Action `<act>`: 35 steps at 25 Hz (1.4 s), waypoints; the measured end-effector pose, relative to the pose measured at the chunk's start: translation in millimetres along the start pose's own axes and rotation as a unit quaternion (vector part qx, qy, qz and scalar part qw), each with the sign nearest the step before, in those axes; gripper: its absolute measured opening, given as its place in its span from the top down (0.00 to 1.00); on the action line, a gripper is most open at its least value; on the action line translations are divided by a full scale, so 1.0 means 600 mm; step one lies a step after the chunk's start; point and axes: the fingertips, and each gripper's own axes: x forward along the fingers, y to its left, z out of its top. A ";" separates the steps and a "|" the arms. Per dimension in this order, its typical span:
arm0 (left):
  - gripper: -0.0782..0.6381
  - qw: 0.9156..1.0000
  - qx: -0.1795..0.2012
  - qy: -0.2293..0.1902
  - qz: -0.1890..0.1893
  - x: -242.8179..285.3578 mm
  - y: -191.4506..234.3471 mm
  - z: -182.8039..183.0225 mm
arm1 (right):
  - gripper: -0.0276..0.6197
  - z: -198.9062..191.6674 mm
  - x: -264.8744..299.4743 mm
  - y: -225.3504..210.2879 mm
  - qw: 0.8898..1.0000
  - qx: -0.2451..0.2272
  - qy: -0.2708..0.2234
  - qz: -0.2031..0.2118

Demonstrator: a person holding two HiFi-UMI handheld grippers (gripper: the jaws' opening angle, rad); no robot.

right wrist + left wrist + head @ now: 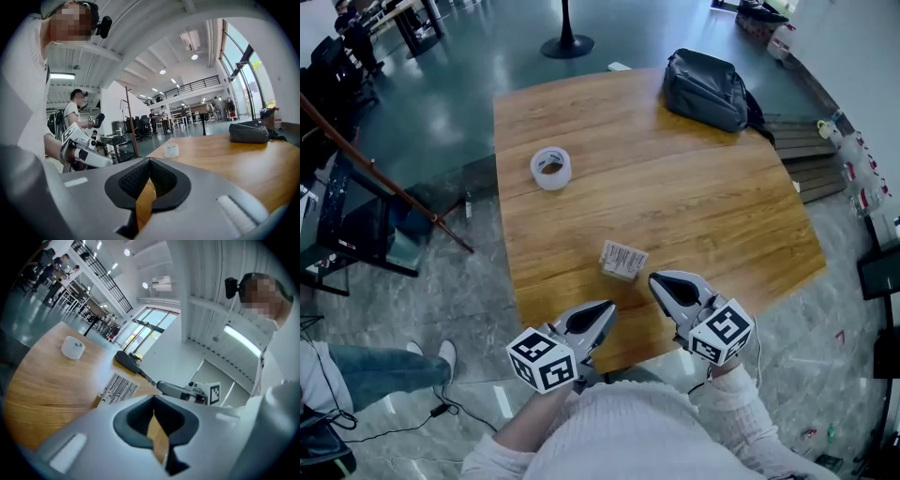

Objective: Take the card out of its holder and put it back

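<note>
Just ahead of the left gripper [603, 310] and right gripper [659, 281] (both closed on nothing, over the table's [694, 197] near edge), the card holder [623, 260] is left lying untouched, so removal is judged unstarted and opened jaws are called for.

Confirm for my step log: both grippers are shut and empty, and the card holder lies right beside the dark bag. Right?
No. Left gripper and right gripper are shut and empty, but the card holder lies ahead of them, far from the dark bag; the head view shows it.
</note>
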 end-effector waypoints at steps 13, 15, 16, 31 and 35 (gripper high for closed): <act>0.88 0.999 0.024 0.020 0.018 0.002 -0.008 -0.014 | 0.96 -0.051 0.012 0.069 0.998 0.059 0.040 0.000; 0.88 0.999 0.024 0.019 0.020 0.000 -0.007 -0.014 | 0.96 -0.063 0.013 0.077 0.997 0.062 0.049 -0.001; 0.88 0.999 0.025 0.018 0.021 -0.002 -0.006 -0.012 | 0.96 -0.068 0.013 0.079 0.996 0.066 0.052 -0.001; 0.88 0.999 0.029 0.026 0.021 -0.001 -0.006 -0.016 | 0.96 -0.076 0.020 0.092 0.995 0.073 0.071 0.005; 0.88 0.999 0.024 0.030 0.021 -0.002 -0.004 -0.018 | 0.96 -0.074 0.019 0.090 0.994 0.082 0.070 -0.002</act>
